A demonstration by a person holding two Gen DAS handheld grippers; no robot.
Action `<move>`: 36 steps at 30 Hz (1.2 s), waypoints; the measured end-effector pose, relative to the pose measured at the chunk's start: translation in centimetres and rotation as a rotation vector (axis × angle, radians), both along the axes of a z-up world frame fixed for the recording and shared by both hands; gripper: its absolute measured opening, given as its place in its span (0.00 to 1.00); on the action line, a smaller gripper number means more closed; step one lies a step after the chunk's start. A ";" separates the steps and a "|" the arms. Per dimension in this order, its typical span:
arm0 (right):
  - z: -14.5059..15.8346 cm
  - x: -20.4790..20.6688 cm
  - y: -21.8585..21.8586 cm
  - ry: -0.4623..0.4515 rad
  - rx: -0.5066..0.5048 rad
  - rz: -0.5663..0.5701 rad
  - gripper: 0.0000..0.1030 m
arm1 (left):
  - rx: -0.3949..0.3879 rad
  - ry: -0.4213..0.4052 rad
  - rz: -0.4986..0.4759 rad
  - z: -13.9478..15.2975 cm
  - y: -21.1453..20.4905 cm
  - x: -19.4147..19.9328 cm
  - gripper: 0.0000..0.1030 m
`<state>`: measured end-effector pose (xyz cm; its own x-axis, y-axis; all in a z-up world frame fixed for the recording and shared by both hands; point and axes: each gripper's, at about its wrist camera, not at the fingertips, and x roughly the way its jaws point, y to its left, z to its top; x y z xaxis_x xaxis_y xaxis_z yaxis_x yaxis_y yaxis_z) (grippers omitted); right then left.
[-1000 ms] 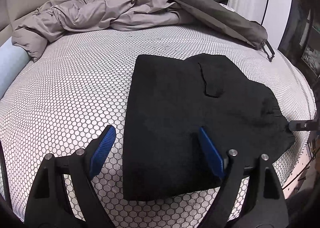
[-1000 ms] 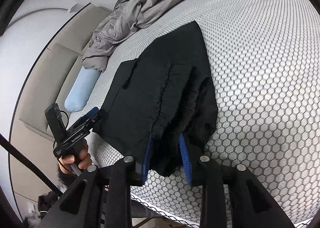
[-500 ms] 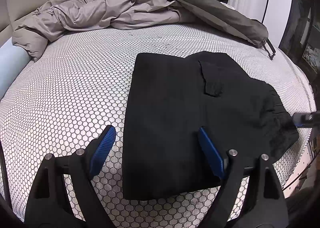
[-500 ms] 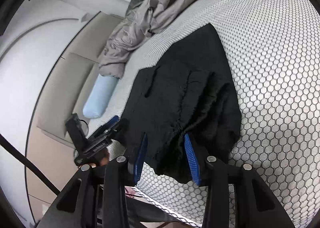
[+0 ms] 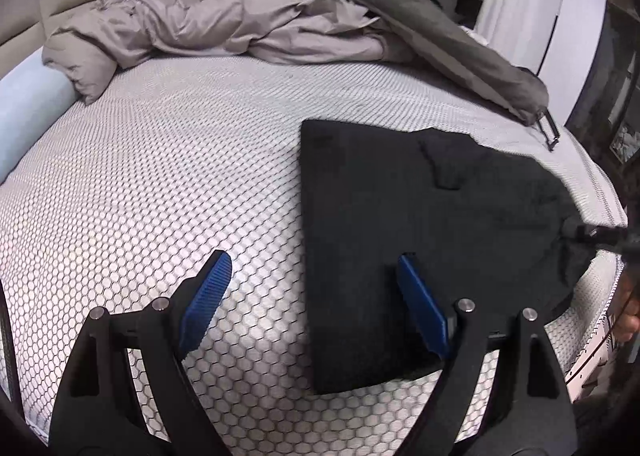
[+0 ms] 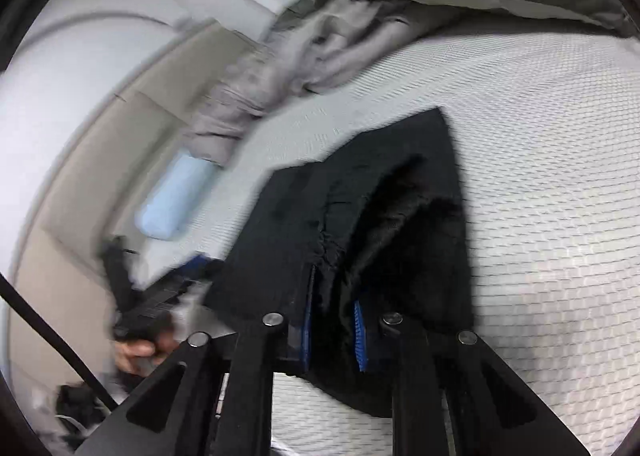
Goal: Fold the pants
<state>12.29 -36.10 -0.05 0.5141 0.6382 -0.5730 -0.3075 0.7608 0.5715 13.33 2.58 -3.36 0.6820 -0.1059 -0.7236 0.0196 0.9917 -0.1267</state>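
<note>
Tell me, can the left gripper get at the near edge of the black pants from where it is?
Probably yes. The left gripper is open, and the pants' near-left edge lies flat on the mattress between its fingers, with nothing in the way.
</note>
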 end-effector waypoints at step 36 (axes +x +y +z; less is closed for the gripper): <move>-2.2 0.1 -0.5 0.042 0.025 -0.034 0.17 | -0.006 0.181 -0.192 -3.1 0.8 -1.7 0.88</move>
